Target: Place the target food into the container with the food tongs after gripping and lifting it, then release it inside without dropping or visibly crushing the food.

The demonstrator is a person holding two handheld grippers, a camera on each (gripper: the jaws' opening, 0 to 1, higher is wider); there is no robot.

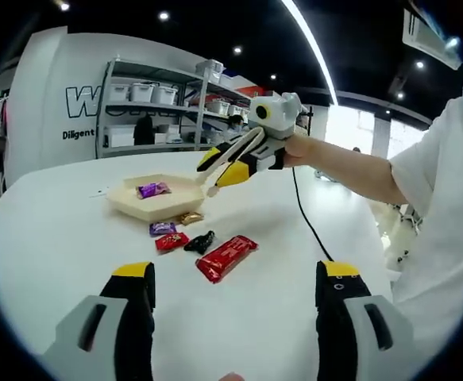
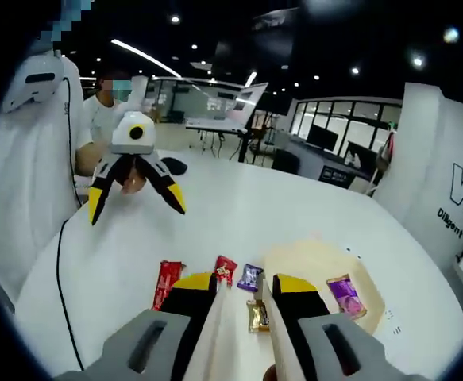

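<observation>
Right now the right gripper (image 2: 243, 295) holds cream tongs (image 2: 247, 349) between nearly closed jaws above the sweets, nothing pinched yet. Best lower the tips around the gold sweet (image 2: 256, 315) beside the tray (image 2: 310, 262), squeezing gently. The left gripper (image 1: 235, 286) hovers wide open, empty.

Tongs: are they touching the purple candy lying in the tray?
Apart. Left gripper view shows bare tray floor between the tongs and the purple candy.

Looking like lab or open-plan workspace: metal shelving (image 1: 156, 107) holding storage bins (image 1: 144, 92), lettered white wall (image 1: 76, 103), ceiling light strips (image 1: 310, 48) glowing, desks (image 2: 219, 131) and monitors (image 2: 326, 139) standing behind white table (image 2: 239, 206).
</observation>
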